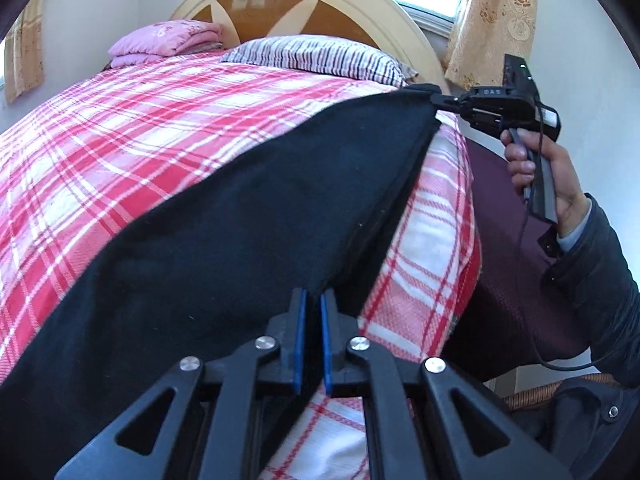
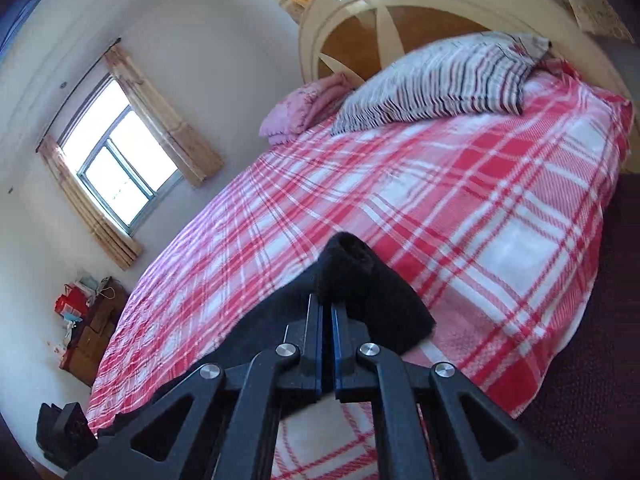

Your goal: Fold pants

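Black pants (image 1: 240,216) are stretched over the red and white plaid bed (image 1: 120,128), running from bottom left to upper right. My left gripper (image 1: 313,300) is shut on the pants' near edge, with the cloth pinched between its blue pads. My right gripper (image 1: 434,98) shows in the left wrist view, shut on the far corner of the pants. In the right wrist view that gripper (image 2: 326,304) pinches a bunched black corner of the pants (image 2: 360,276) above the bedspread (image 2: 460,208).
A striped pillow (image 1: 320,56) and a folded pink blanket (image 1: 168,40) lie by the round wooden headboard (image 1: 288,4). The bed's right edge (image 1: 468,216) drops to a dark purple skirt. A window (image 2: 116,160) and a cluttered cabinet (image 2: 88,320) are on the left wall.
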